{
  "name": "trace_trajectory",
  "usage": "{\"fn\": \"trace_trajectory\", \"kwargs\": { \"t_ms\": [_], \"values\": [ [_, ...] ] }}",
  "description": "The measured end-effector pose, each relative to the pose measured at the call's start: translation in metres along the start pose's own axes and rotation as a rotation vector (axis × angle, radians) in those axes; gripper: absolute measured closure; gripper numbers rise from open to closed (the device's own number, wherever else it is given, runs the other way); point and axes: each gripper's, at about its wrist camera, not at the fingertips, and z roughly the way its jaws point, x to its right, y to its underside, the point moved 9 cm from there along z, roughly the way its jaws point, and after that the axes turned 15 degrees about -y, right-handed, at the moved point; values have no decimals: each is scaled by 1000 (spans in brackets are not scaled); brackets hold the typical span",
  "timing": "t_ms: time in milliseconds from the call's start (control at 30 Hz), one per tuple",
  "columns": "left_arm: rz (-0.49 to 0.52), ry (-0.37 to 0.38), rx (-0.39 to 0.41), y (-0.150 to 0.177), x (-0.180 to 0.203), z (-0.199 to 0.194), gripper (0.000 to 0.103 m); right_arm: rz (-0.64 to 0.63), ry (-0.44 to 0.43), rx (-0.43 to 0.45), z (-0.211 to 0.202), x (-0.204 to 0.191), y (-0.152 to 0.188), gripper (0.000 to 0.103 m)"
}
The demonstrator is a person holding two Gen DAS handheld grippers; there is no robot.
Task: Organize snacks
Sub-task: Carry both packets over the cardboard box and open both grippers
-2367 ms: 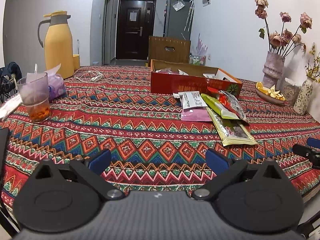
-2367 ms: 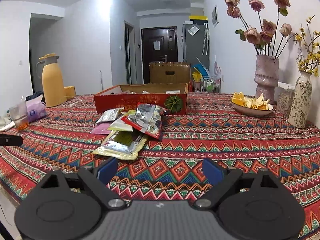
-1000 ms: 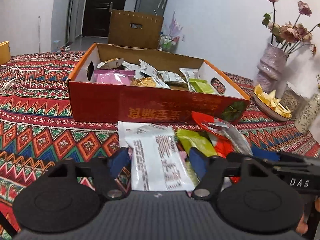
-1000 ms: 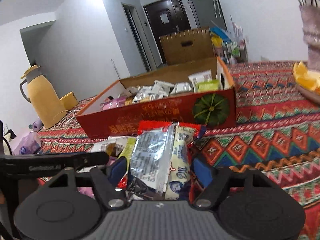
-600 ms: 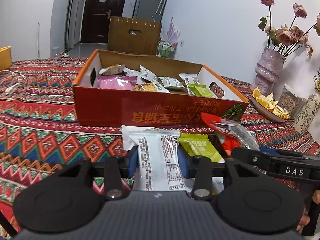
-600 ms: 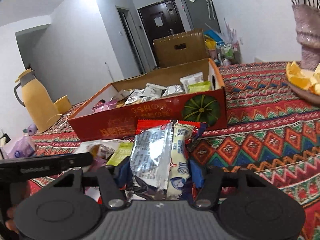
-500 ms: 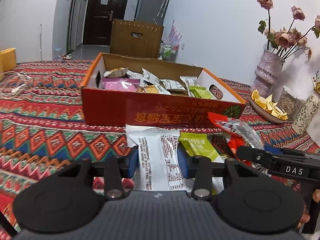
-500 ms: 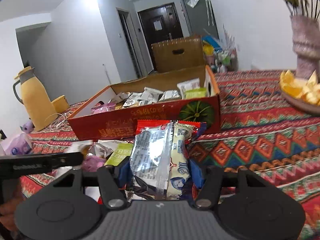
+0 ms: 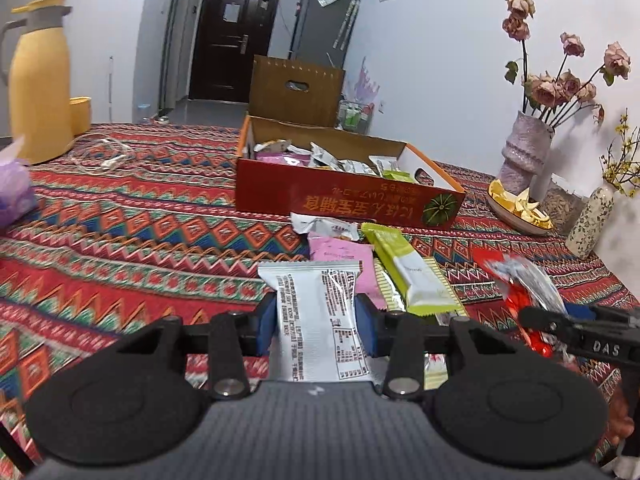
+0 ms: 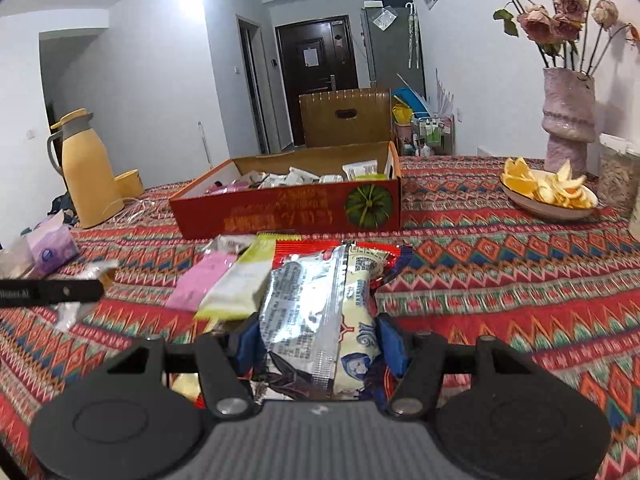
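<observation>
My left gripper (image 9: 316,325) is shut on a white snack packet (image 9: 316,300), which hangs above the patterned tablecloth. My right gripper (image 10: 320,344) is shut on a silver-and-red snack bag (image 10: 316,300); the left wrist view shows that bag (image 9: 520,280) at the right. A pink packet (image 9: 336,254), a green packet (image 9: 404,266) and another white one (image 9: 324,226) lie on the cloth in front of the red cardboard box (image 9: 348,204). The box (image 10: 288,212) stands open, with several snack packets inside.
A yellow thermos jug (image 9: 38,80) and a loose cable (image 9: 104,156) are at the far left. A vase of dried roses (image 9: 524,156), a bowl of orange peel (image 10: 548,196) and a small patterned vase (image 9: 590,220) crowd the right. A purple tissue pack (image 10: 52,248) lies at the left.
Both grippers closed on their packets, then lifted and drew back from the red box, which now looks farther off. The pink and green packets stay on the cloth.
</observation>
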Motion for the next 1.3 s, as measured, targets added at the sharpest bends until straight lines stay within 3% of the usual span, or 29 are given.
{"fn": "trace_trajectory", "kwargs": {
  "t_ms": [433, 833, 1100, 1300],
  "values": [
    [-30, -6, 77, 13, -7, -68, 61, -43, -18, 64, -62, -29, 6, 43],
    [-24, -6, 115, 9, -4, -88, 61, -68, -14, 105, -81, -28, -3, 43],
    [-1, 48, 163, -37, 3, -74, 61, -153, -13, 147, -82, -15, -57, 43],
    [41, 107, 225, -100, 22, -49, 61, -252, -19, 174, -59, -12, -118, 43]
  ]
}}
